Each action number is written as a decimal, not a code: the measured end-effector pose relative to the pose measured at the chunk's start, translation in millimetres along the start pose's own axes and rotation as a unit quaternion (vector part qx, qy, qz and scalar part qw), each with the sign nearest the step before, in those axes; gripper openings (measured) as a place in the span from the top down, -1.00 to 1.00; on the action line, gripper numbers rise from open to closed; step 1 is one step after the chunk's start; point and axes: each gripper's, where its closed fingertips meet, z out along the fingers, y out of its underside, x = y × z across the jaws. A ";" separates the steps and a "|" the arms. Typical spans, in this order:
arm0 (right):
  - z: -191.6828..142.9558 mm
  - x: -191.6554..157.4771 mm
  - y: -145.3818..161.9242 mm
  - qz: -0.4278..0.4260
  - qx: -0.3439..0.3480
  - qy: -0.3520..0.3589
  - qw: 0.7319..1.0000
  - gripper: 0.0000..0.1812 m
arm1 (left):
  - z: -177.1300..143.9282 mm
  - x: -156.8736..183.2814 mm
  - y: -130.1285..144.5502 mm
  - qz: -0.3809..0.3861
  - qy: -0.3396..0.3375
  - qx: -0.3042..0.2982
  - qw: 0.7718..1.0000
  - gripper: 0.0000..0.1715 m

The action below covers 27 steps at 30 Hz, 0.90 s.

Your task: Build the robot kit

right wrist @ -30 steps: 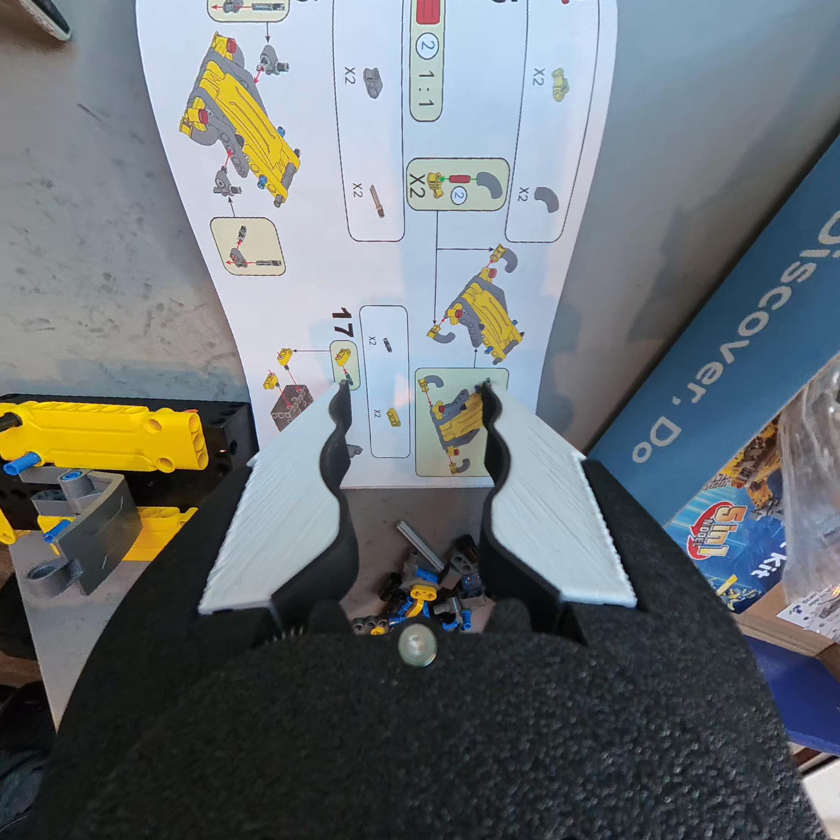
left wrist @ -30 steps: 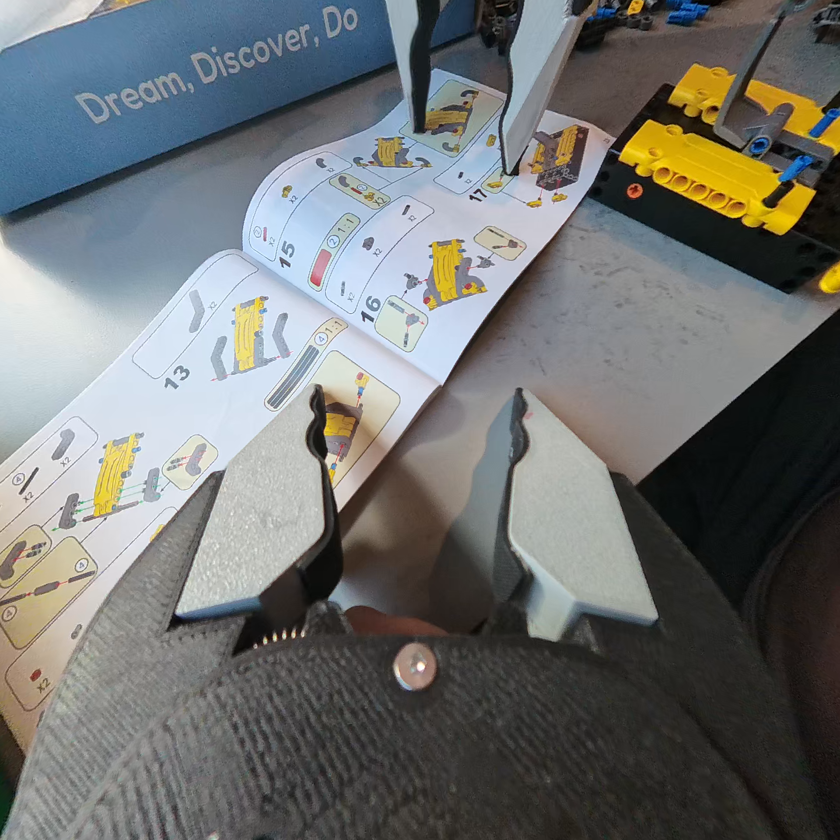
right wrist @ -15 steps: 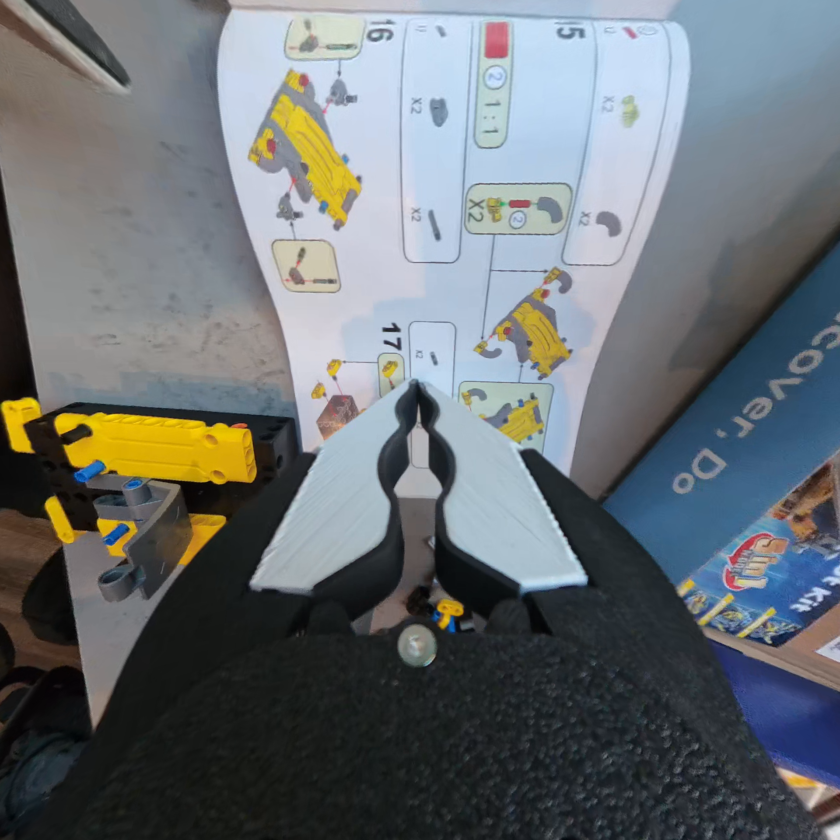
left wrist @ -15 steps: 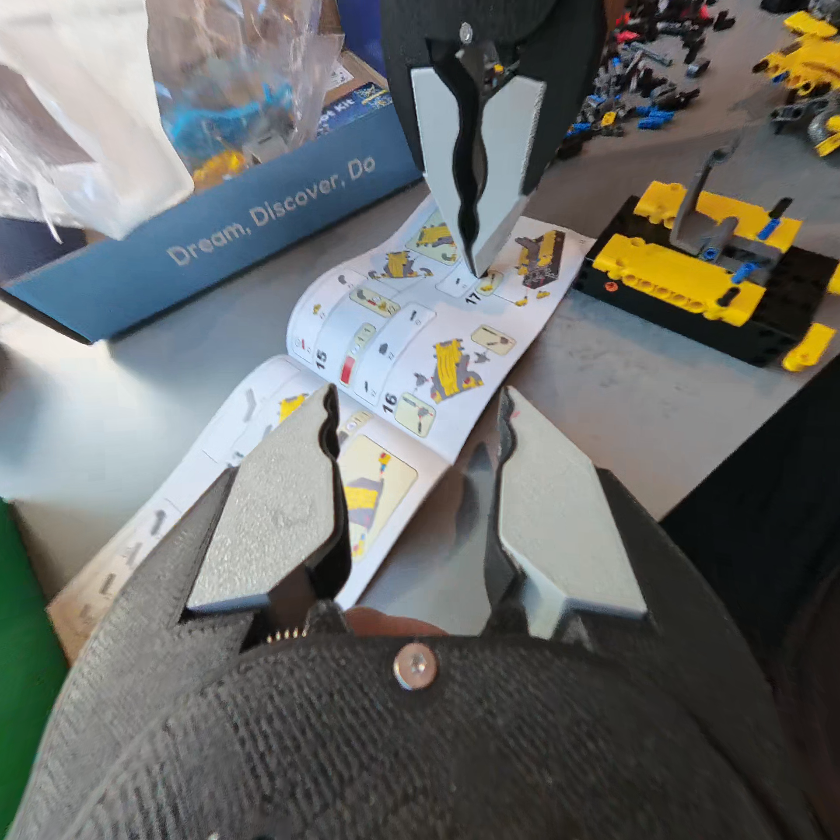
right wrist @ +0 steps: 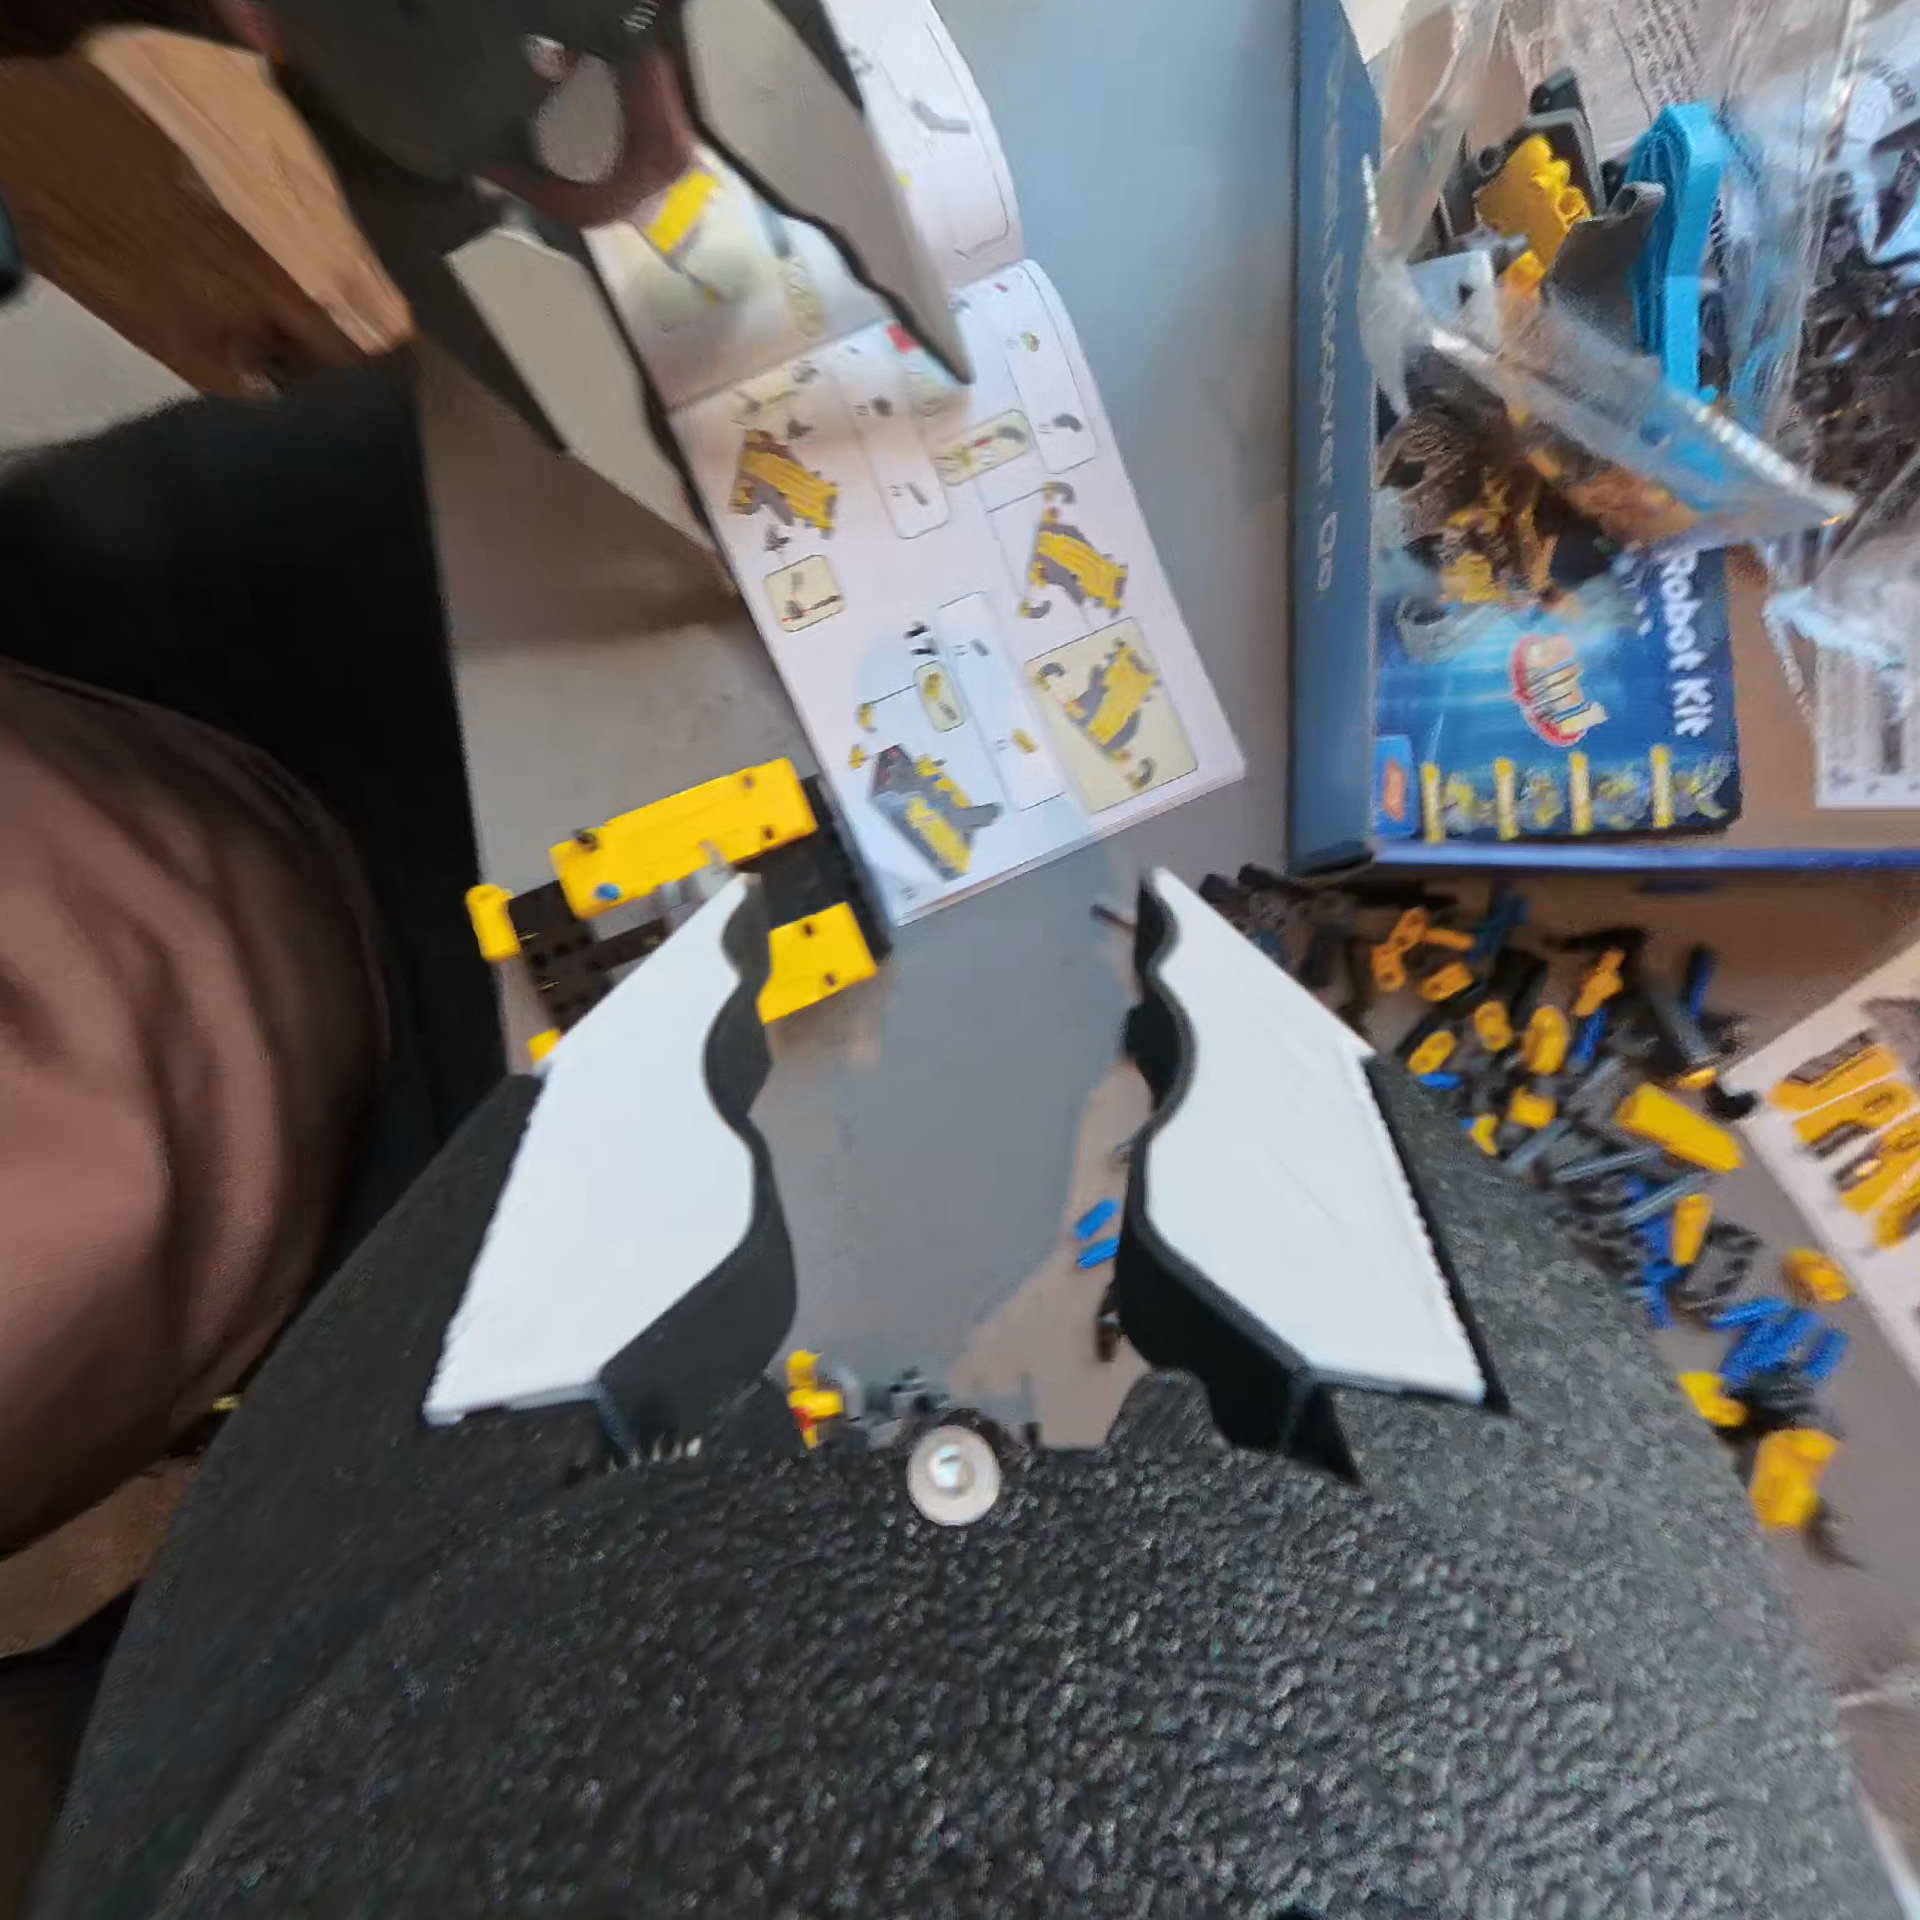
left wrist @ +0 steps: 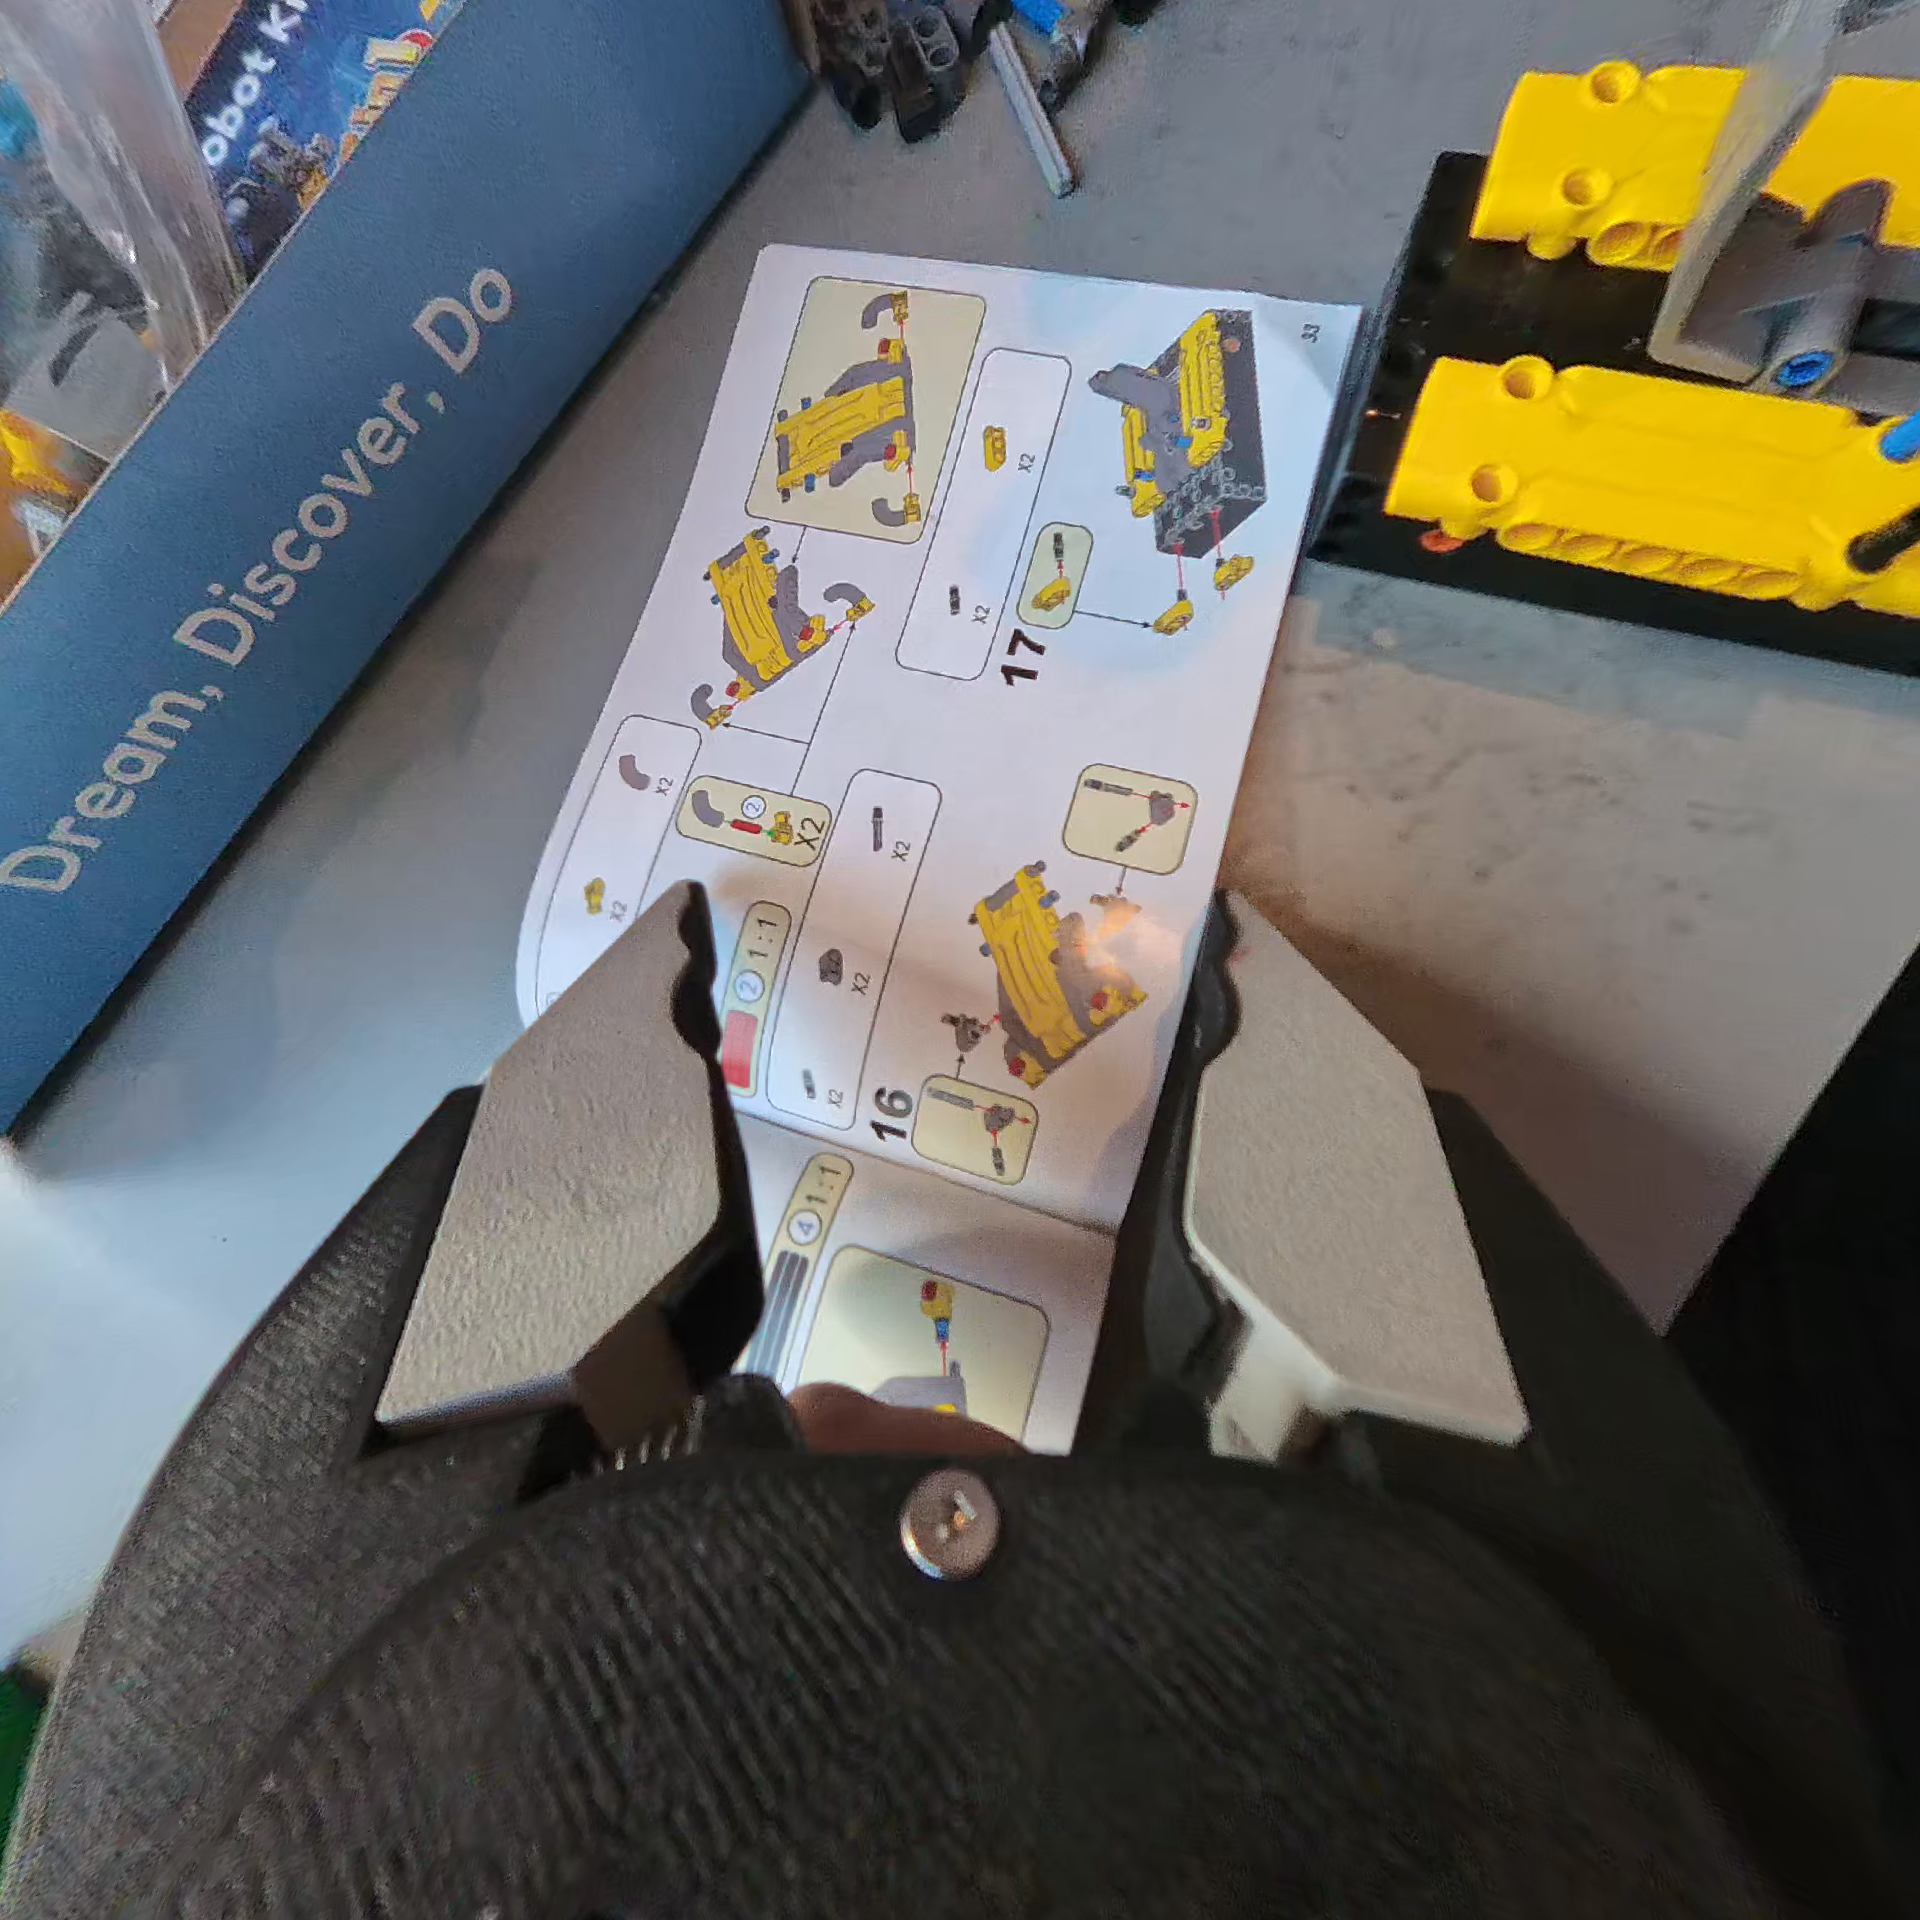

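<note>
Up close, the left gripper [left wrist: 951,914] hangs with its jaws spread wide and empty over the open instruction booklet [left wrist: 935,644] on the grey table [left wrist: 1507,831]; the right gripper [right wrist: 940,904], likewise released and holding nothing, hovers above bare tabletop. Beside the booklet sits a yellow-and-black brick assembly [left wrist: 1662,447]. Only the right wrist view shows the loose pile of small parts [right wrist: 1579,1122] and the clear bag of pieces [right wrist: 1621,312] above the blue box [right wrist: 1340,499].
</note>
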 end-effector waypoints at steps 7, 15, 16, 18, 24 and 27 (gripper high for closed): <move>22.9 -75.8 58.6 0.028 0.061 -0.003 0.998 -0.07 | 5.2 4.1 0.7 -0.024 0.044 -0.016 0.999 0.05; 61.2 -137.1 45.1 -0.057 0.101 0.087 0.990 0.25 | -0.7 9.5 3.1 -0.017 0.024 -0.009 1.000 0.12; 66.0 -135.1 42.4 -0.072 0.093 0.107 0.987 0.28 | -0.2 9.0 2.5 -0.018 0.025 -0.009 0.999 0.13; 75.2 -127.2 40.1 -0.083 0.068 0.143 0.984 0.29 | 1.5 8.5 1.0 -0.023 0.030 -0.005 0.999 0.17; 75.3 -104.8 46.0 -0.088 0.033 0.242 0.966 0.46 | 2.2 9.4 -0.2 -0.024 0.032 0.016 0.999 0.18; 66.9 -97.9 57.9 -0.064 0.027 0.268 0.961 0.48 | 2.0 10.9 -1.1 -0.018 0.032 0.025 0.999 0.18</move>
